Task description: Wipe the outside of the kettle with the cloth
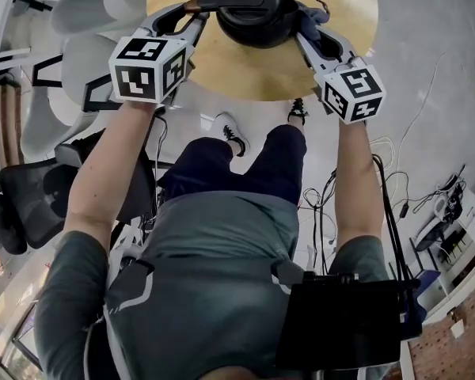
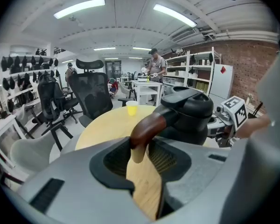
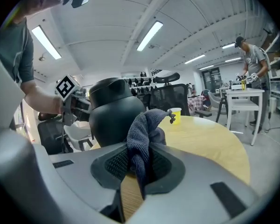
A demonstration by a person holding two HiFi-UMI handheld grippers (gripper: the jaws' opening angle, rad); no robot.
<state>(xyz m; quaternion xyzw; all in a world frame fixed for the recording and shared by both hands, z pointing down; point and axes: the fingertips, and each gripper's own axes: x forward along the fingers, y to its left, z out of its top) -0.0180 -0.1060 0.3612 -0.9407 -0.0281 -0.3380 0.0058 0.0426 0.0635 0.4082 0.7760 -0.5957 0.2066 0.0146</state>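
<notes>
- Head view: a rounded, glossy black kettle (image 1: 253, 10) stands on the round pale-wood table (image 1: 245, 74), with the left gripper (image 1: 191, 13) at its handle side and the right gripper (image 1: 305, 24) opposite.
- Left gripper view: the ribbed jaws stand apart around the smooth brown handle tip (image 2: 147, 125), not clamping it.
- Right gripper view: the ribbed jaws pinch a bunched, nubby blue-grey cloth (image 3: 144, 134) just beside the kettle.

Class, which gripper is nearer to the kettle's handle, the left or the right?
Left. The left gripper has the handle between its fingers; the right gripper, holding the cloth, is on the far side of the kettle.
</notes>
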